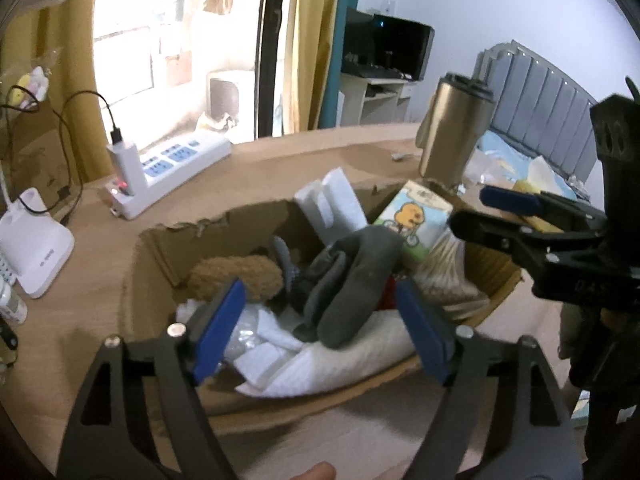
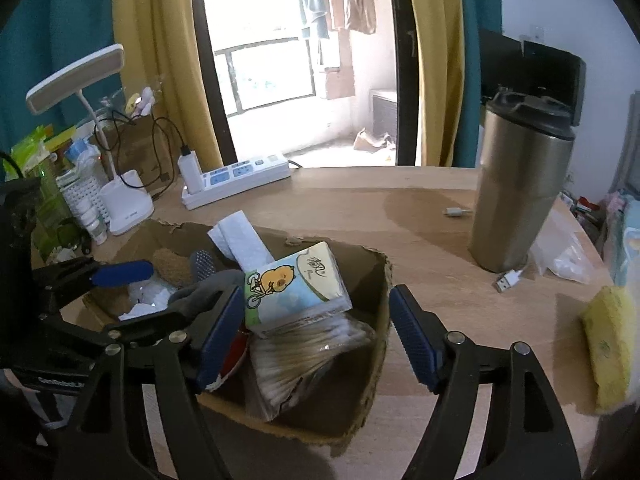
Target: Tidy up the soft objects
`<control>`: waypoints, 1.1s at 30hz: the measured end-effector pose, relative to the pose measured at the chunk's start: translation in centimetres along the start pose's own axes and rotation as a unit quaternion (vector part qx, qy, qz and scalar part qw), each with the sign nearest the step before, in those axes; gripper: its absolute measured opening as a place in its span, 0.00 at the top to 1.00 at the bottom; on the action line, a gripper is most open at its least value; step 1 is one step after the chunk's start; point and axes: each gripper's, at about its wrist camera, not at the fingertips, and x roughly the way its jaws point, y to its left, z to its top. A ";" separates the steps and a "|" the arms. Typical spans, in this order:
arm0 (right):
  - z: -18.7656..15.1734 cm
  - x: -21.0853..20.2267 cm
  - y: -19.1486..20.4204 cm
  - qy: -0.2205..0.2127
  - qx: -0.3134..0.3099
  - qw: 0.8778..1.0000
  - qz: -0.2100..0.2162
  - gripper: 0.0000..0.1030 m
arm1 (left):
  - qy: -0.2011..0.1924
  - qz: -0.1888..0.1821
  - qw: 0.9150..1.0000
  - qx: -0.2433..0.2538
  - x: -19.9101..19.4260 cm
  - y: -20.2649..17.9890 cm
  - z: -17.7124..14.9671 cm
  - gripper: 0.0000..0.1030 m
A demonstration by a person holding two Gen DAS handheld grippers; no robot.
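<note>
A torn cardboard box (image 1: pixel 160 248) on the wooden table holds a grey cloth (image 1: pixel 352 280), a brown plush (image 1: pixel 236 276), white foam pieces (image 1: pixel 332 204), a white towel (image 1: pixel 352 364) and a tissue pack with a yellow duck (image 2: pixel 296 284). Under the tissue pack lies a pack of cotton swabs (image 2: pixel 304 352). My left gripper (image 1: pixel 324 332) hangs open over the box; the grey cloth lies below, clear of the pads. My right gripper (image 2: pixel 316 332) is open above the box's right end, its pads touching nothing. A yellow sponge (image 2: pixel 608 344) lies on the table at the right.
A steel tumbler (image 2: pixel 520 192) stands right of the box, with a USB plug (image 2: pixel 508 280) and a plastic bag (image 2: pixel 560 248) by it. A power strip (image 2: pixel 236 178) and a white desk lamp (image 2: pixel 124 200) sit behind the box. Bottles crowd the far left.
</note>
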 end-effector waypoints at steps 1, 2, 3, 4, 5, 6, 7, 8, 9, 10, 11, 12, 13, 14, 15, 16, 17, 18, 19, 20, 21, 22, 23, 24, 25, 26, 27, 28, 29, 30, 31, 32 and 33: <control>0.0 -0.3 0.1 -0.002 0.001 1.000 -0.002 0.24 | -0.005 0.002 1.000 -0.001 -0.5 0.1 0.0 0.20; 0.1 -0.6 0.2 -0.003 0.000 1.000 -0.004 0.24 | -0.011 0.005 1.000 -0.002 -1.0 0.2 0.1 0.19; 0.1 -1.1 0.3 -0.006 -0.001 1.000 -0.006 0.24 | -0.015 0.006 1.000 -0.003 -1.5 0.3 0.1 0.15; 0.2 -1.4 0.4 -0.008 -0.002 1.000 -0.008 0.24 | -0.021 0.008 1.000 -0.005 -2.0 0.3 0.1 0.14; 0.3 -1.7 0.5 -0.010 -0.003 1.000 -0.010 0.24 | -0.026 0.008 1.000 -0.007 -2.5 0.3 0.1 0.14; 0.3 -2.0 0.7 -0.012 -0.005 1.000 -0.012 0.24 | -0.030 0.008 0.999 -0.009 -3.0 0.3 0.1 0.14; 0.4 -2.6 0.8 -0.017 -0.006 1.000 -0.015 0.24 | -0.035 0.010 0.999 -0.012 -3.4 0.3 0.2 0.14; 0.6 -2.9 1.0 -0.019 -0.006 1.000 -0.016 0.24 | -0.040 0.014 0.999 -0.015 -3.9 0.2 0.3 0.13; 0.7 -3.3 1.1 -0.022 -0.006 1.000 -0.018 0.24 | -0.045 0.016 0.999 -0.019 -4.4 0.3 0.3 0.13; 0.8 -3.9 1.4 -0.025 -0.007 0.999 -0.020 0.24 | -0.052 0.017 0.998 -0.023 -5.0 0.3 0.3 0.13; 0.9 -4.3 1.5 -0.029 -0.008 0.999 -0.021 0.24 | -0.055 0.019 0.998 -0.024 -5.3 0.3 0.3 0.13; 0.9 -4.7 1.8 -0.033 -0.009 0.999 -0.022 0.24 | -0.059 0.021 0.998 -0.024 -5.7 0.2 0.3 0.12; 1.0 -5.3 2.1 -0.039 -0.011 0.999 -0.022 0.24 | -0.063 0.028 0.997 -0.024 -6.2 0.2 0.3 0.12; 1.0 -5.6 2.3 -0.041 -0.012 0.999 -0.023 0.24 | -0.069 0.038 0.997 -0.024 -6.7 0.2 0.3 0.12; 1.0 -6.0 2.5 -0.044 -0.012 0.999 -0.023 0.24 | -0.074 0.046 0.996 -0.025 -7.1 0.2 0.3 0.11; 0.9 -6.4 2.8 -0.047 -0.013 0.999 -0.023 0.24 | -0.081 0.051 0.995 -0.027 -7.6 0.2 0.3 0.11; 0.9 -6.7 3.0 -0.049 -0.014 0.998 -0.023 0.24 | -0.088 0.053 0.994 -0.030 -8.1 0.3 0.2 0.11; 0.8 -7.0 3.2 -0.050 -0.015 0.998 -0.023 0.24 | -0.093 0.053 0.994 -0.032 -8.7 0.3 0.1 0.11; 0.7 -7.4 3.5 -0.051 -0.016 0.998 -0.023 0.24 | -0.098 0.053 0.993 -0.034 -9.3 0.3 0.0 0.11; 0.6 -7.6 3.7 -0.052 -0.016 0.998 -0.023 0.24 | -0.103 0.054 0.993 -0.034 -9.7 0.3 -0.2 0.11; 0.5 -7.9 3.8 -0.053 -0.016 0.998 -0.024 0.24 | -0.107 0.056 0.992 -0.034 -10.3 0.3 -0.3 0.11; 0.4 -8.3 4.1 -0.055 -0.017 0.998 -0.024 0.24 | -0.110 0.057 0.992 -0.033 -10.9 0.2 -0.5 0.11; 0.3 -8.7 4.4 -0.057 -0.018 0.998 -0.024 0.24 | -0.113 0.058 0.991 -0.033 -11.2 0.2 -0.6 0.11; 0.3 -8.9 4.5 -0.058 -0.019 0.998 -0.024 0.24 | -0.116 0.059 0.991 -0.033 -11.6 0.0 -0.7 0.11; 0.2 -9.3 4.7 -0.061 -0.020 0.998 -0.024 0.24 | -0.119 0.058 0.991 -0.032 -12.0 -0.2 -0.8 0.11; 0.1 -9.8 5.0 -0.065 -0.021 0.997 -0.024 0.24 | -0.122 0.057 0.990 -0.032 -12.4 -0.4 -0.9 0.11; -0.1 -10.2 5.2 -0.067 -0.022 0.997 -0.025 0.24 | -0.124 0.054 0.990 -0.032 -12.9 -0.5 -1.1 0.11; -0.1 -10.6 5.4 -0.069 -0.023 0.997 -0.025 0.24 | -0.127 0.049 0.990 -0.031 -13.4 -0.7 -1.2 0.11; -0.2 -10.9 5.6 -0.071 -0.024 0.997 -0.025 0.24 | -0.131 0.045 0.990 -0.031 -14.0 -0.9 -1.4 0.11; -0.3 -11.2 5.8 -0.073 -0.025 0.997 -0.025 0.24 | -0.134 0.044 0.990 -0.029 -14.4 -1.1 -1.5 0.11; -0.5 -11.7 6.0 -0.076 -0.026 0.996 -0.026 0.24 | -0.138 0.044 0.989 -0.027 -14.9 -1.4 -1.7 0.11; -0.7 -12.0 6.1 -0.077 -0.027 0.996 -0.026 0.24 | -0.141 0.044 0.989 -0.024 -15.3 -1.6 -1.8 0.11; -0.8 -12.5 6.3 -0.079 -0.028 0.996 -0.027 0.24 | -0.143 0.043 0.989 -0.023 -15.7 -1.8 -1.9 0.11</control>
